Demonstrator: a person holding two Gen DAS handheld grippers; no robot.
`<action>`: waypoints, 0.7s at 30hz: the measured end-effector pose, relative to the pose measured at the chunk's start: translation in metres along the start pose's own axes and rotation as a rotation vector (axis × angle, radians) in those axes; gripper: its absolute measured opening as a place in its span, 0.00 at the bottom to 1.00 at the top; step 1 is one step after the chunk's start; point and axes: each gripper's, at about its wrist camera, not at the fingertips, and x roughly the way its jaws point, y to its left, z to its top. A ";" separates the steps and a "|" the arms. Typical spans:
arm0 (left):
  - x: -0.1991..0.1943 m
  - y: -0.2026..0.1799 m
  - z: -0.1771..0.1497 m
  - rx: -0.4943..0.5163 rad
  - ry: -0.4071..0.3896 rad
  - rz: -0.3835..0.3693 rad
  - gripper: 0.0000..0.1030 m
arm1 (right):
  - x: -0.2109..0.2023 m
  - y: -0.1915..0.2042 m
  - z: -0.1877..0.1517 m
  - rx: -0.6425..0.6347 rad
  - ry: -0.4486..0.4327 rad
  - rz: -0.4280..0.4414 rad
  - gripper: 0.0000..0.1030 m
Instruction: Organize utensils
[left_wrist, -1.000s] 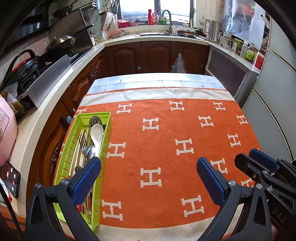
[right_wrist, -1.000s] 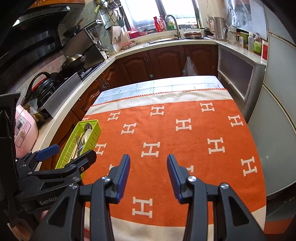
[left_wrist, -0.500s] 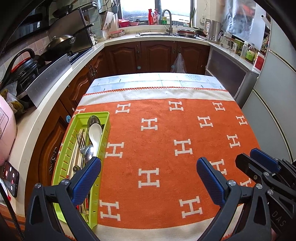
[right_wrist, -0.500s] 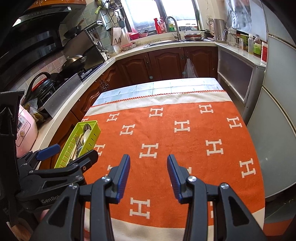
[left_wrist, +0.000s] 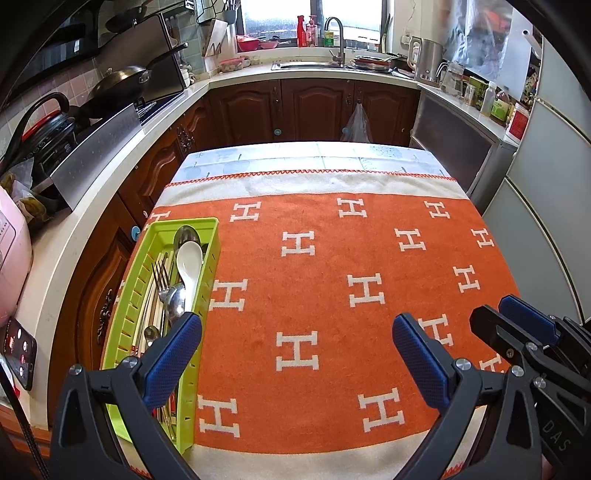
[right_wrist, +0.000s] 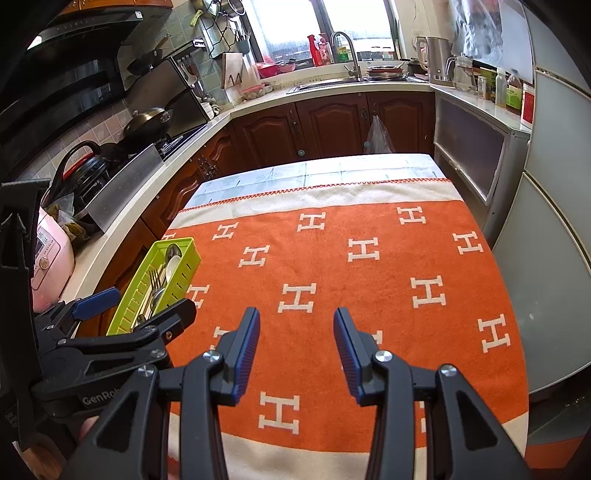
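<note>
1. My left gripper (left_wrist: 297, 343) is spread wide and my right gripper (right_wrist: 296, 334) gapes narrower; both hold nothing.
2. The green tray (left_wrist: 207, 273) sits at the orange cloth's (left_wrist: 332, 314) left edge.
3. It holds a white spoon (left_wrist: 189, 258), metal spoons (left_wrist: 176, 299), a fork (left_wrist: 161, 273) and chopsticks (left_wrist: 157, 314).

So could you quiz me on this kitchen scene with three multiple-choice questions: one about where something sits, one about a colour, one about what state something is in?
1. Where is the utensil tray?
A. At the blanket's left edge
B. In the sink
C. On the stove

2. What colour is the tray?
A. Blue
B. Lime green
C. Black

3. What state is the left gripper in?
A. Shut on a fork
B. Shut on nothing
C. Open, holding nothing

Answers:
1. A: it lies along the left side of the orange blanket.
2. B: its walls are bright lime green.
3. C: its blue fingers stand wide apart with only blanket between them.
</note>
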 end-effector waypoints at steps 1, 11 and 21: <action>0.000 0.000 -0.001 -0.001 0.001 0.001 0.99 | 0.000 0.000 0.000 0.000 0.001 0.000 0.40; 0.004 0.000 -0.003 -0.004 0.015 -0.006 0.99 | 0.001 0.000 0.000 0.000 0.004 -0.002 0.40; 0.009 0.000 -0.002 -0.007 0.028 -0.005 0.99 | 0.008 -0.002 -0.004 0.001 0.015 -0.001 0.40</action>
